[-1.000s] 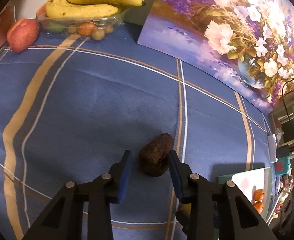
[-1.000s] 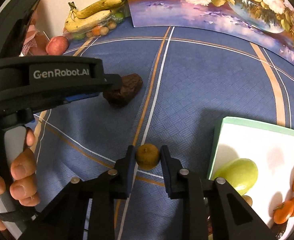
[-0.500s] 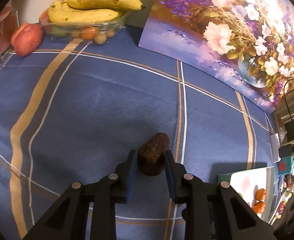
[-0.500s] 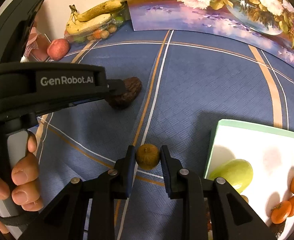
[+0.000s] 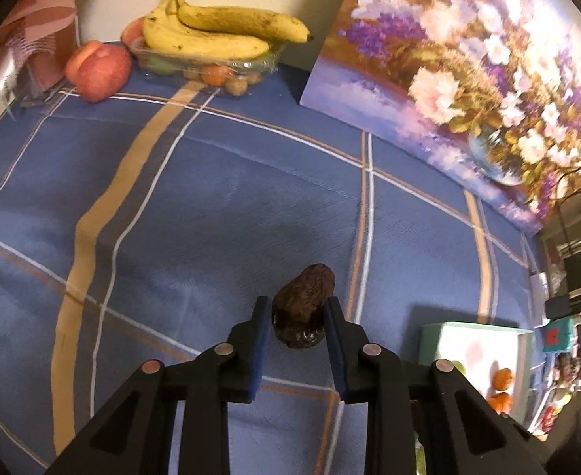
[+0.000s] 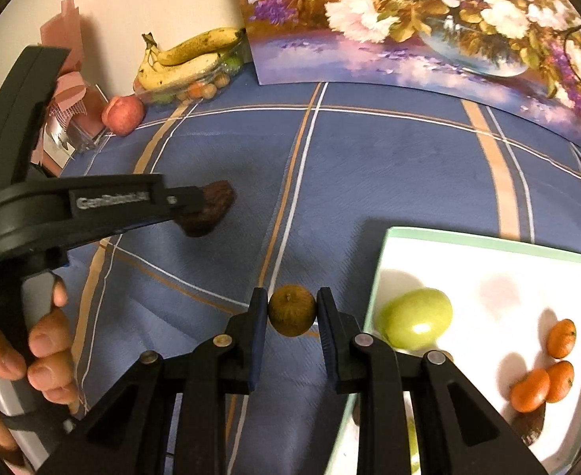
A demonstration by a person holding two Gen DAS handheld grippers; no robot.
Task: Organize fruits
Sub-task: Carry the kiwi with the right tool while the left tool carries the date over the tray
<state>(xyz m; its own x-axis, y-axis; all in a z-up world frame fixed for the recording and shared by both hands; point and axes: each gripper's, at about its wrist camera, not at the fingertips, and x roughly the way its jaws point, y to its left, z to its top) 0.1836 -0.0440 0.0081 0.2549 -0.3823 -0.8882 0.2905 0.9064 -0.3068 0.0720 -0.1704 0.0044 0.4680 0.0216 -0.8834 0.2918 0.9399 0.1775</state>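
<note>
Left gripper (image 5: pixel 296 310) clamped on a dark brown wrinkled fruit (image 5: pixel 303 310), its blue pads pressing both sides of the lower half while the upper end projects forward beyond the fingertips. Seen from the right wrist view, this fruit (image 6: pixel 208 213) appears lifted just above the blue checked tablecloth (image 5: pixel 211 206), with a shadow beneath it, although contact with the cloth cannot be ruled out. Right gripper (image 6: pixel 291 310) closed on a small round brownish-green fruit (image 6: pixel 292 310), held between its pads near the front of the table, just left of a white tray (image 6: pixel 488 277) with a pale green rim. The tray lies at the front right of the tablecloth and holds a green fruit (image 6: pixel 416 318) near its left edge and three small oranges (image 6: pixel 543 376) toward its right side, two of them touching. A bunch of bananas (image 5: pixel 215 33) rests on a clear plastic box (image 5: pixel 207 67) of small fruits at the back left corner, with a red apple (image 5: pixel 98 71) just beside the box on the cloth. A flower painting (image 5: pixel 468 79) leans along the back edge. The person's left hand (image 6: pixel 21 356) grips the handle of the left gripper.
</note>
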